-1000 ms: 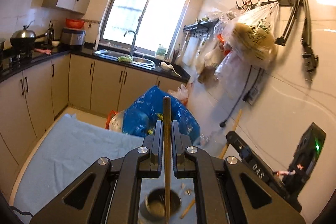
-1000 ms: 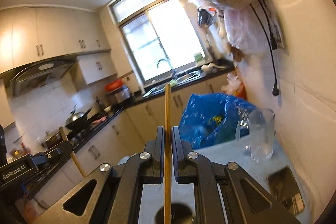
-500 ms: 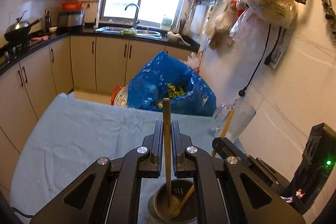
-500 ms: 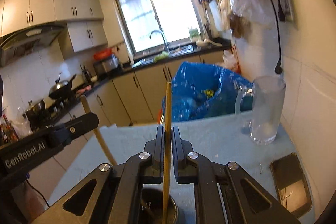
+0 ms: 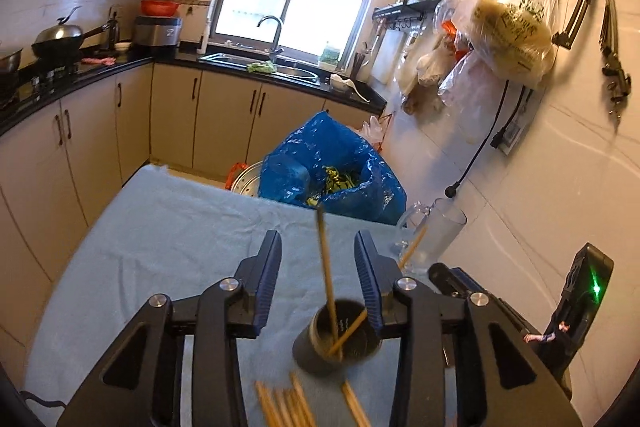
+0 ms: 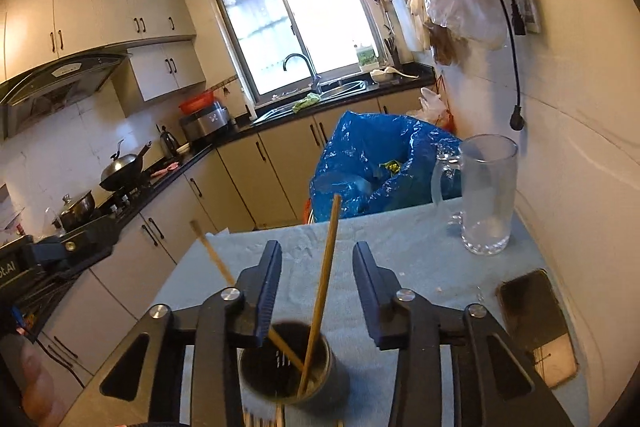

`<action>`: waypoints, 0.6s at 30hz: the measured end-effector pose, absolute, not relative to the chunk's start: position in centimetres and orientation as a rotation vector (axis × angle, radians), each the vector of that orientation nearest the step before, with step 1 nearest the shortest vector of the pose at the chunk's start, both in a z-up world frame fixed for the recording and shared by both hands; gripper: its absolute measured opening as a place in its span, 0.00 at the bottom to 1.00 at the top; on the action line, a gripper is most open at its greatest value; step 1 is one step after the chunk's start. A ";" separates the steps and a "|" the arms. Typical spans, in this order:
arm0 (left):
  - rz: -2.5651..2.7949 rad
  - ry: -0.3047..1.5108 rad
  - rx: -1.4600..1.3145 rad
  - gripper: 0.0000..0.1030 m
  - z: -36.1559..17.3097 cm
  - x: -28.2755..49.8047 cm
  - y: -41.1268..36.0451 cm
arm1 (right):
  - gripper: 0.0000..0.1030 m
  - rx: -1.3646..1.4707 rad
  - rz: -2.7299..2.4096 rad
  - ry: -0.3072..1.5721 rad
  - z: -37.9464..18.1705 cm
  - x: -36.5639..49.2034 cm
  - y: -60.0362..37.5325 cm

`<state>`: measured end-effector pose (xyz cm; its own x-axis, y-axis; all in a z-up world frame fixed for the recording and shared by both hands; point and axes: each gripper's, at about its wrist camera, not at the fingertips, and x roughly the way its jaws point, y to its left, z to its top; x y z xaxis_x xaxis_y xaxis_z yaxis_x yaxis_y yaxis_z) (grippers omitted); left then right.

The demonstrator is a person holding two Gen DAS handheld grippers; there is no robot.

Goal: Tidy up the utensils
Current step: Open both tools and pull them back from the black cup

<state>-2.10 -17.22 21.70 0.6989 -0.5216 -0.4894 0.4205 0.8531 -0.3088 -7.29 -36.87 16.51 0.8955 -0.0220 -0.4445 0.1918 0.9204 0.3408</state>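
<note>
Chopsticks of pale wood stand in a dark round metal holder (image 5: 336, 341) on the tabletop (image 5: 168, 239), which is covered with a light blue cloth. Seen from the left wrist, one chopstick (image 5: 326, 267) rises nearly upright out of the cup between the fingers of the left gripper (image 5: 318, 279), whose jaws are opening and stand clear of it on both sides; a second chopstick (image 5: 348, 333) leans across the cup toward the right. More loose wooden chopsticks (image 5: 288, 405) lie flat on the cloth just in front of the cup, at the bottom edge. From the right wrist, the same cup (image 6: 286, 363) sits low between the fingers of the right gripper (image 6: 316, 287), whose jaws are also opening, with a tilted chopstick (image 6: 322, 291) standing free in the gap and touching neither pad. The other stick slants off to the left. A clear glass mug (image 6: 486, 195) stands near the wall on the far right of the tabletop, and a crumpled blue plastic bag (image 6: 376, 163) rises beyond the far edge.
</note>
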 end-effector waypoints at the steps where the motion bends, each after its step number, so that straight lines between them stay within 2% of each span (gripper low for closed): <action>1: -0.522 0.602 -0.185 0.41 21.4 -2.7 -16.5 | 0.45 0.385 -0.109 0.462 16.3 -8.1 -36.7; 6: -0.485 0.694 -0.145 0.42 17.5 -5.6 -14.0 | 0.48 0.347 -0.080 0.602 13.0 -11.3 -35.3; 12: -0.450 0.902 -0.088 0.42 8.7 -7.8 -13.3 | 0.48 0.304 -0.037 0.825 5.9 -15.1 -33.8; 15: -0.467 0.994 -0.076 0.42 5.2 -8.5 -14.0 | 0.40 0.308 -0.045 0.882 3.4 -16.7 -33.9; 18: -0.483 1.028 -0.039 0.42 3.3 -8.9 -15.1 | 0.40 0.317 -0.064 0.905 2.0 -17.9 -34.3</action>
<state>-8.88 -15.13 3.30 0.4213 -0.4031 -0.8124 0.3674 0.8948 -0.2535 -17.88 -34.29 1.98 0.6193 0.0786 -0.7812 0.1872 0.9515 0.2442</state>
